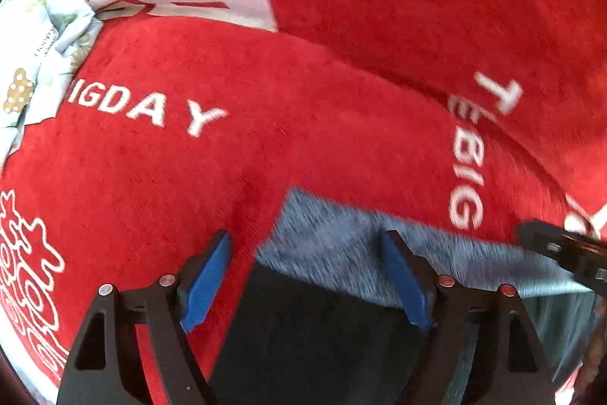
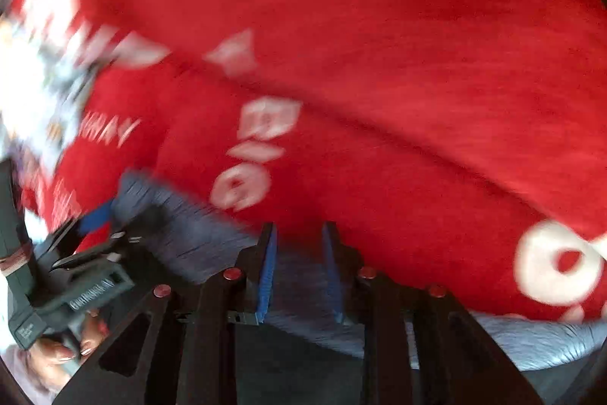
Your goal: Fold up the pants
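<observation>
Both tongs hang apart, left tongs [image 1: 307, 276] wider than right tongs [image 2: 299, 268], above grey pants [image 1: 341, 245]; soft, limp cloth, best pinched at its edge.

Right wrist view motion-blurred, white lettering on red blanket [image 2: 379, 44] unreadable. Grey pants [image 1: 341, 245] cut off by bottom edge, partly hidden behind gripper bodies. Blanket print cropped left.

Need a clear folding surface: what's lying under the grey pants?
The grey pants lie on a red blanket with white lettering. Whatever sits beneath the pants' covered part is hidden.
</observation>
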